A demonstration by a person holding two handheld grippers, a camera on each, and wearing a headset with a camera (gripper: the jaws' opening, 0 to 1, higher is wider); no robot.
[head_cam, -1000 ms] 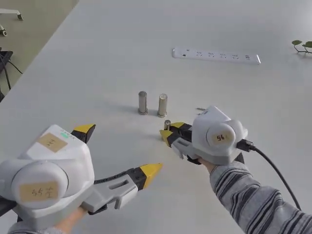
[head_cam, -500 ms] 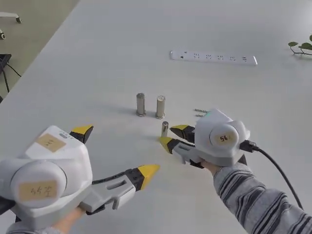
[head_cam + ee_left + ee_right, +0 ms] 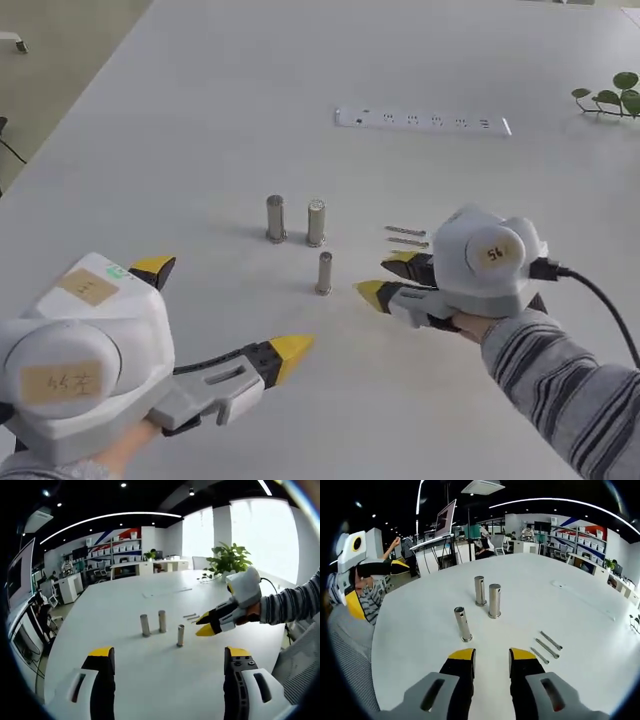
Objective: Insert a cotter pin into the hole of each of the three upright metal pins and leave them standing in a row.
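Next, I'd swing my right claw (image 3: 382, 276) (narrow, empty) onto the cotter pins (image 3: 405, 236) and pinch one by its end; left claw (image 3: 222, 306) wide, empty.

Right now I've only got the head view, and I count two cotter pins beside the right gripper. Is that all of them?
Observer: No, the right gripper view shows three cotter pins lying side by side on the table, just right of the right gripper.
Operator: Is the nearest upright pin's hole free?
Observer: Yes, the nearest upright pin has an empty hole near its top, turned towards that gripper.
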